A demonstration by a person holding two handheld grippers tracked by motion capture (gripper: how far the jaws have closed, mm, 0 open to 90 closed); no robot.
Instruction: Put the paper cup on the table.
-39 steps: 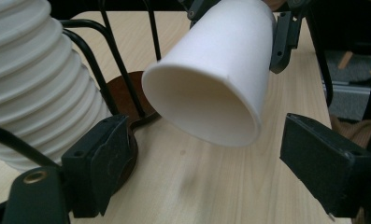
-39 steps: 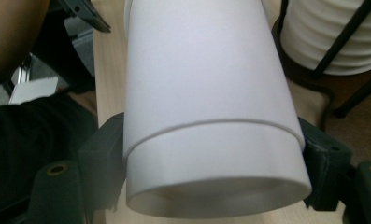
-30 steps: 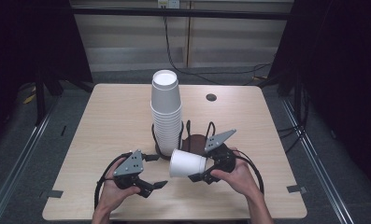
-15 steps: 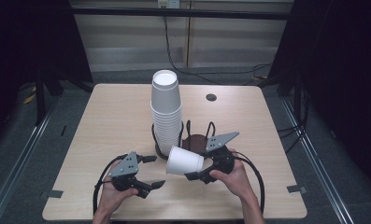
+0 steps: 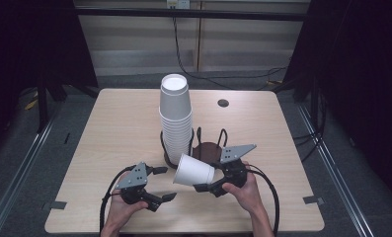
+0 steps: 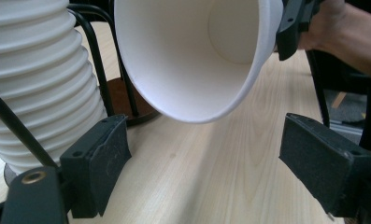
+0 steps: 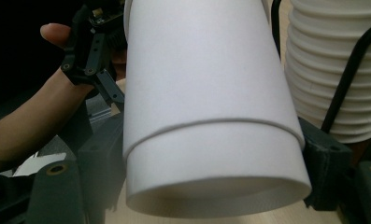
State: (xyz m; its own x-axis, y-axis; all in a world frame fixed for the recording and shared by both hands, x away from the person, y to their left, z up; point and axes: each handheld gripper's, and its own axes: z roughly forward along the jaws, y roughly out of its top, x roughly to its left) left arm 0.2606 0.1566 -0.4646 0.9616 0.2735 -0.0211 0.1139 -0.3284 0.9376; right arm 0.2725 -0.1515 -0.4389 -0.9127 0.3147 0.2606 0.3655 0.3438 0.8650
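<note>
Paper cup [image 5: 193, 171], white, lying sideways above tabletop, pinched betw. the two black jaws of right gripper [image 5: 211, 183] near its base end; open mouth faces the person's left, toward left gripper [image 5: 163, 183]. Right gripper view: cup [image 7: 206, 107] clamped both sides, a line round its wall where a second cup may be nested inside – can't tell for sure. Left gripper: jaws spread wide, nothing betw. them, resting low nr front edge of table [image 5: 109, 123]; left gripper view looks straight into cup mouth [image 6: 192, 56], cup above and apart from the pads. Cup stack [image 5: 175, 118], tall, white, upright, standing in black wire rack [image 5: 203, 148] w/ round brown base, mid-table, just behind held cup. Rack's right slot has no cups in it. Small dark round disc [image 5: 223, 102] on table, far right part, well apart from rack. Cables trail from both grippers toward front edge.
</note>
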